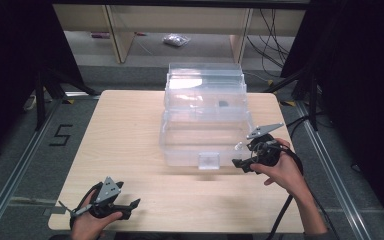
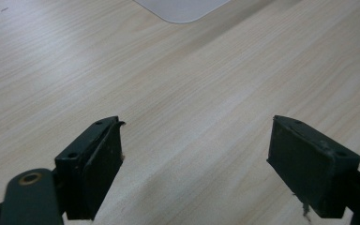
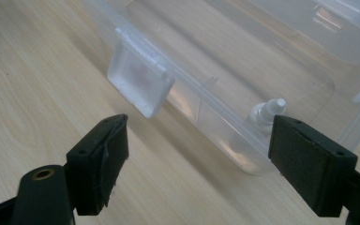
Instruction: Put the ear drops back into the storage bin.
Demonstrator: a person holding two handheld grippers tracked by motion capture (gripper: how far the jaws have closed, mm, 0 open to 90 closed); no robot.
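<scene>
Left gripper (image 1: 130,205) is held low over the table (image 1: 130,135), jaws spread wide, nothing between them, well apart from the clear plastic box (image 1: 205,117). Right gripper (image 1: 237,162) is held just beside the box's front right corner, jaws apart, near its latch (image 3: 140,84). Box lid is raised.

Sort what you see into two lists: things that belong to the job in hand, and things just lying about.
Job in hand:
- clear plastic box, lid open
- its front latch
- small white bottle in the box
- right gripper, open beside it

Lying about:
- plastic bag on the floor
- cables
</scene>
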